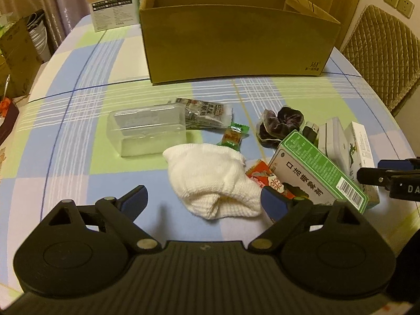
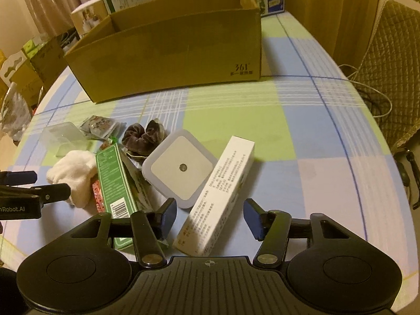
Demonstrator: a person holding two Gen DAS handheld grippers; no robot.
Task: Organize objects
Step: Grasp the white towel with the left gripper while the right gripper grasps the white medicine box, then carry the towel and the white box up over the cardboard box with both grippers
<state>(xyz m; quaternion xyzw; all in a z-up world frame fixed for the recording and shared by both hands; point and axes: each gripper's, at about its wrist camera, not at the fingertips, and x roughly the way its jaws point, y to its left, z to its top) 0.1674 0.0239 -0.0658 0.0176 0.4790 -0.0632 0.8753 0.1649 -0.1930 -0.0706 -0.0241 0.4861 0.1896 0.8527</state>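
Cardboard box (image 1: pixel 236 44) hides its inside; red packet (image 1: pixel 262 176) half buried. Both the left gripper (image 1: pixel 203 202) and right gripper (image 2: pixel 210 218) gape, holding nothing, over checked tablecloth (image 1: pixel 78 110).

Dim warm light, fisheye-bent edges

A table (image 1: pixel 78 110) spreads ahead of the claw under a checked cloth of pale blue, green and lilac squares. Far ahead to the left hang pleated curtains (image 1: pixel 52 2), with stacked cardboard cartons (image 1: pixel 18 50) on the floor below them. Ahead to the right stands a chair (image 1: pixel 380 60) with a quilted tan cover (a thin cable (image 2: pixel 372 92) trails beside it), and wall sockets (image 1: pixel 399 2) sit above. The light is dim, warm and yellowish.
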